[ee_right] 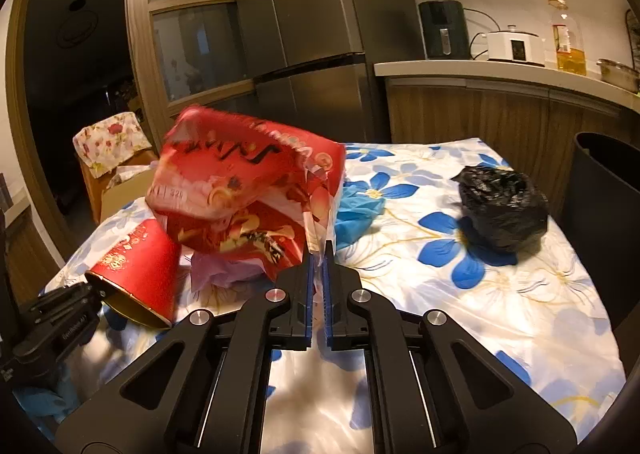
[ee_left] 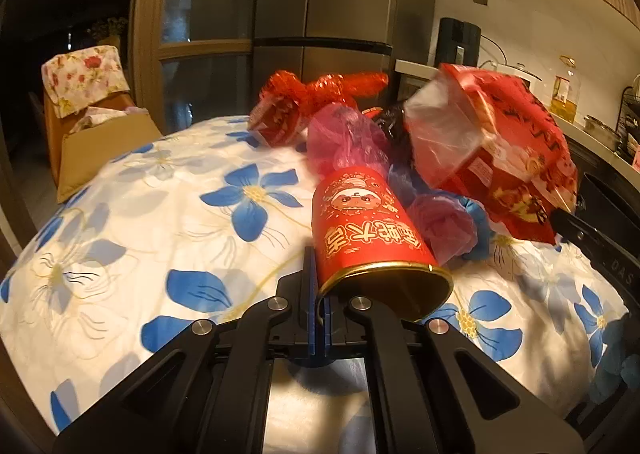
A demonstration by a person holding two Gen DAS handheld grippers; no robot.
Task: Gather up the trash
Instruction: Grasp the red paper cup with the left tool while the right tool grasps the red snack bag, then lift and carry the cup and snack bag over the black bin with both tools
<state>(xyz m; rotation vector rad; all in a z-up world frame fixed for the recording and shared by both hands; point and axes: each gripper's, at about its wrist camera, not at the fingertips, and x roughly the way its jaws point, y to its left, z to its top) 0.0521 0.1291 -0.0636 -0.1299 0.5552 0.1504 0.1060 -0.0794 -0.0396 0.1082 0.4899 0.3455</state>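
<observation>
A table under a white cloth with blue flowers (ee_right: 500,294) carries the litter, and a dark bin (ee_right: 604,213) stands just off its right edge. Largest of the trash is the red printed plastic bag (ee_right: 248,189), crumpled, glossy, partly clear; the right gripper (ee_right: 319,254) has its jaws closed on the bag's clear edge. It probably hangs light and floppy, so it should be carried high enough to clear the cloth, then swung over the bin before the jaws part. The red paper can with a gold rim (ee_left: 368,230) lies on its side with its open mouth toward the camera; the left gripper (ee_left: 319,294) is pinched shut on the rim wall. That thin wall could slip, so keep it level. A knotted black bag (ee_right: 504,209) sits apart near the bin
</observation>
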